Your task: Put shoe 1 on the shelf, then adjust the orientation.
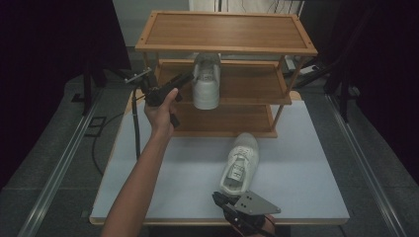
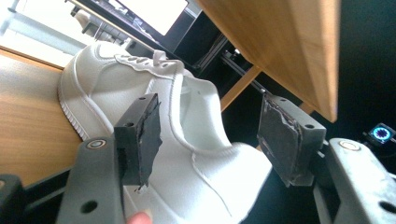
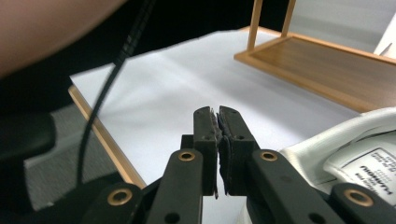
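Left gripper (image 2: 210,140) jaws wide apart, astride heel of white sneaker (image 2: 187,140), one pad close against its side, nothing clamped. Sneaker on middle shelf of wooden rack (image 1: 227,29), heel overhanging front edge. Right gripper (image 3: 218,140) pressed closed, empty, low at near table (image 1: 306,197) edge, just beside second sneaker (image 1: 239,163) lying on white tabletop.

shelved shoe (image 1: 206,79) toe under top shelf (image 1: 226,32)
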### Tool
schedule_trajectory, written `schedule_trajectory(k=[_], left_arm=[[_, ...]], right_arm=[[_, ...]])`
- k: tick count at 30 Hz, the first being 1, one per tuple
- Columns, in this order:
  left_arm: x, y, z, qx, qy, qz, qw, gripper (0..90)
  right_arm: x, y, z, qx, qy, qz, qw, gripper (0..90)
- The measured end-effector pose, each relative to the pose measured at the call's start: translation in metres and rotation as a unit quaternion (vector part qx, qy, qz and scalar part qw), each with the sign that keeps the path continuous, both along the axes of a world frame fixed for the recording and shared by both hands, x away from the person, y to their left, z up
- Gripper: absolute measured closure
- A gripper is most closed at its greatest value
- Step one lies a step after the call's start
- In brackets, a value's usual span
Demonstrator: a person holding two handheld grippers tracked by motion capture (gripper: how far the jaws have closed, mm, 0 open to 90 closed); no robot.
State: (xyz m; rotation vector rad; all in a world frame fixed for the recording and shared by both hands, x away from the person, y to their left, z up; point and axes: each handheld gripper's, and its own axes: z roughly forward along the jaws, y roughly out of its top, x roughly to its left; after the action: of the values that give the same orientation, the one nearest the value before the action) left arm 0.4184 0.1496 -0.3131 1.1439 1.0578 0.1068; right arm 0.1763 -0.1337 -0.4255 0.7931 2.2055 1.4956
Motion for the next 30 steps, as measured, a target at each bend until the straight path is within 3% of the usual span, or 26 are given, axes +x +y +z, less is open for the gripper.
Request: schedule_trajectory(k=[7,13,14,21,25,28,30], left_arm=[[-0.026,0.015,-0.007,0.009,-0.012,-0.002,0.9999,36.9],[-0.042,0.025,-0.018,0.025,-0.014,-0.008,0.9996,36.8],[-0.045,0.028,-0.022,0.025,-0.009,-0.012,0.9996,36.8],[-0.062,0.037,-0.042,0.025,0.002,-0.015,0.9996,36.2],[-0.074,0.041,-0.052,0.037,0.002,-0.015,0.9992,36.3],[-0.085,0.041,-0.065,0.061,0.002,-0.014,0.998,36.4],[-0.087,0.041,-0.068,0.063,0.004,-0.018,0.9978,36.5]], right_arm=[[0.002,0.019,-0.014,-0.066,-0.02,-0.014,0.9976,83.6],[0.009,0.02,-0.022,-0.092,-0.023,-0.038,0.9948,83.5],[0.011,0.02,-0.026,-0.105,-0.026,-0.046,0.9931,84.1],[0.01,0.018,-0.029,-0.108,-0.028,-0.053,0.9924,86.6],[0.007,0.013,-0.028,-0.107,-0.026,-0.057,0.9923,87.5],[0.0,0.0,-0.028,-0.104,-0.023,-0.067,0.992,87.8],[-0.001,-0.003,-0.027,-0.104,-0.021,-0.069,0.992,87.8]])
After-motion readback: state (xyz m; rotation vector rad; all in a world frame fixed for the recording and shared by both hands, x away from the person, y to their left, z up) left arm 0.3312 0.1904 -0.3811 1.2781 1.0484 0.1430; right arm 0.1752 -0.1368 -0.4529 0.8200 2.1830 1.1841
